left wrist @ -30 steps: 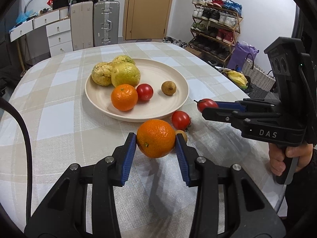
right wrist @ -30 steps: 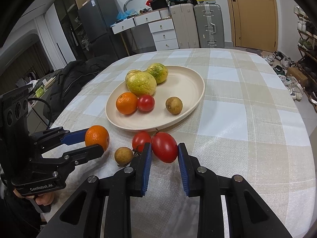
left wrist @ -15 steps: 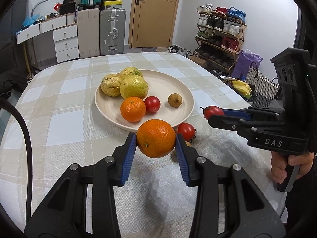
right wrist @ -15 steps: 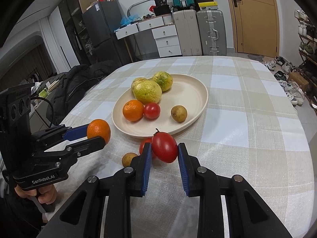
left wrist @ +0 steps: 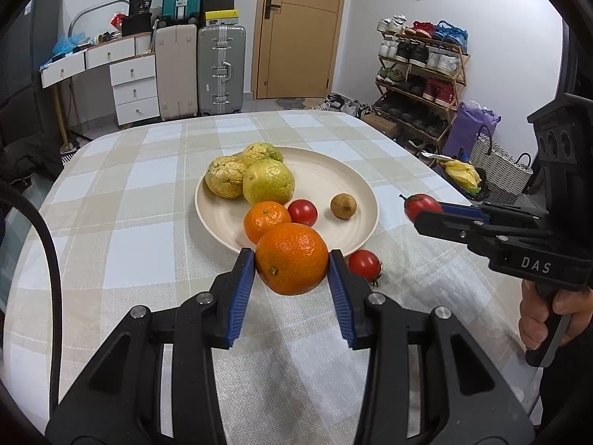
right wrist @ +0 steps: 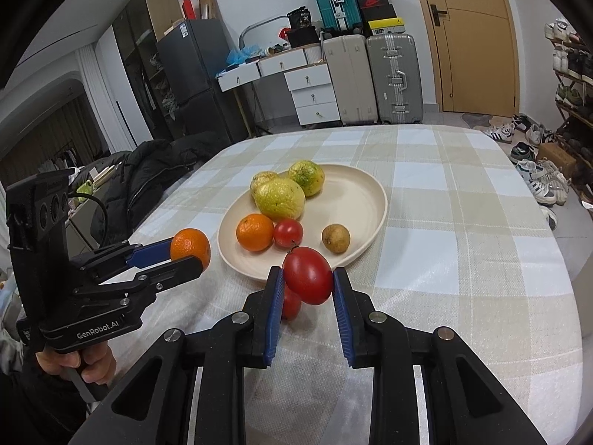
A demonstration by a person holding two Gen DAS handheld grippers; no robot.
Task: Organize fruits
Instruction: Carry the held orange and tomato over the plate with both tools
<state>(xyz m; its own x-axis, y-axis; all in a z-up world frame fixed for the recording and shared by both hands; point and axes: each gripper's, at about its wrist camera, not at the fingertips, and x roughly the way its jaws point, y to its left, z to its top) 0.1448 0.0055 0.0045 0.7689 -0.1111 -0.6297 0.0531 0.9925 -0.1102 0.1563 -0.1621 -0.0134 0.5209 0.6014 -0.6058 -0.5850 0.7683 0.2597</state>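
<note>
Orange [left wrist: 291, 257] pinched in left gripper [left wrist: 291, 270] fingers, tomato [right wrist: 308, 275] in right gripper [right wrist: 307, 283], both short of the plate [left wrist: 355, 185]; early release could roll either off the worktop [left wrist: 141, 244].

Light: bright, even, from overhead.
Shadows: soft, faint on the tablecloth [left wrist: 141, 244].
Focus: sharp throughout.
Edges: fisheye bending, black corner vignette.

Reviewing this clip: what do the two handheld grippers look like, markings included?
Both are matte black pistol-grip tools with two angular fingers carrying ribbed blue pads and silver pivot bolts. The left gripper reads "GenRobot.AI" in white; the right gripper reads "DAS". Each has a boxy black head with three round openings. A black cable loops beside the left one.
</note>
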